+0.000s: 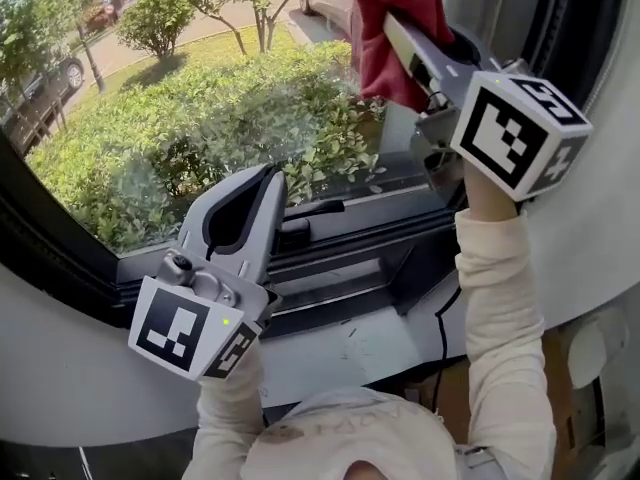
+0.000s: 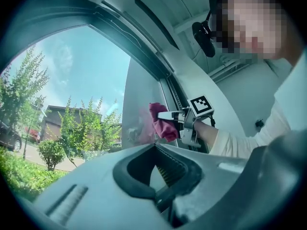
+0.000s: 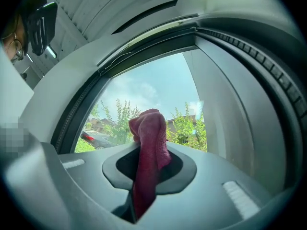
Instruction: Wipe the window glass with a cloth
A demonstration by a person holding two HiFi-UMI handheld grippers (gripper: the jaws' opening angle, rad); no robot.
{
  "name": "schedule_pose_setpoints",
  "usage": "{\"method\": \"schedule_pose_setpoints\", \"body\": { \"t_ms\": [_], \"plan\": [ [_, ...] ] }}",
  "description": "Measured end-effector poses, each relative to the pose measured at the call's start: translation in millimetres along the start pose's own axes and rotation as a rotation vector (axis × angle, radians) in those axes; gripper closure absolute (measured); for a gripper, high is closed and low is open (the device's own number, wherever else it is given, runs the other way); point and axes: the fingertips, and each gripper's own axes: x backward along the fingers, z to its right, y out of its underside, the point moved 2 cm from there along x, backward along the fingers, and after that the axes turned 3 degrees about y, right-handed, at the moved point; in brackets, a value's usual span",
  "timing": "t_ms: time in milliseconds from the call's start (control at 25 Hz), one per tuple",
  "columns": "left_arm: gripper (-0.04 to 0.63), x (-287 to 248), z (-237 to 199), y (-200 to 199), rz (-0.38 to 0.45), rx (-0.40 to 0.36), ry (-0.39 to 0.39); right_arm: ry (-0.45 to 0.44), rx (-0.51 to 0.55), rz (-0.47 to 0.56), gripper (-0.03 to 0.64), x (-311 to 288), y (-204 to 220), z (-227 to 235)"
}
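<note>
The window glass looks out on green bushes and trees. A dark red cloth is pinched in my right gripper, which is raised at the top right, against the pane's right side near the frame. In the right gripper view the cloth stands up between the shut jaws in front of the glass. My left gripper is lower and to the left, just above the sill, shut and holding nothing. The left gripper view shows the cloth and the right gripper at the glass.
A black window frame and a sill track run below the glass, with a dark handle on the sill. A white wall stands at the right. A black cable hangs below the sill.
</note>
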Motion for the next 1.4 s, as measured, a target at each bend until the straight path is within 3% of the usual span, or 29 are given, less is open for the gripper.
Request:
{"method": "schedule_pose_setpoints", "body": {
  "t_ms": [280, 720, 1040, 1400],
  "plan": [
    [0.495, -14, 12, -1, -0.003, 0.009, 0.010, 0.054, -0.013, 0.014, 0.543, 16, 5, 32],
    [0.495, -9, 2, 14, -0.037, 0.006, -0.011, 0.095, -0.062, 0.007, 0.543, 38, 63, 34],
    [0.495, 27, -28, 20, -0.012, 0.026, -0.020, 0.069, -0.045, 0.021, 0.545, 15, 73, -30],
    [0.495, 85, -70, 21, -0.025, 0.008, -0.033, -0.013, -0.009, 0.044, 0.545, -27, 77, -143]
  ]
}}
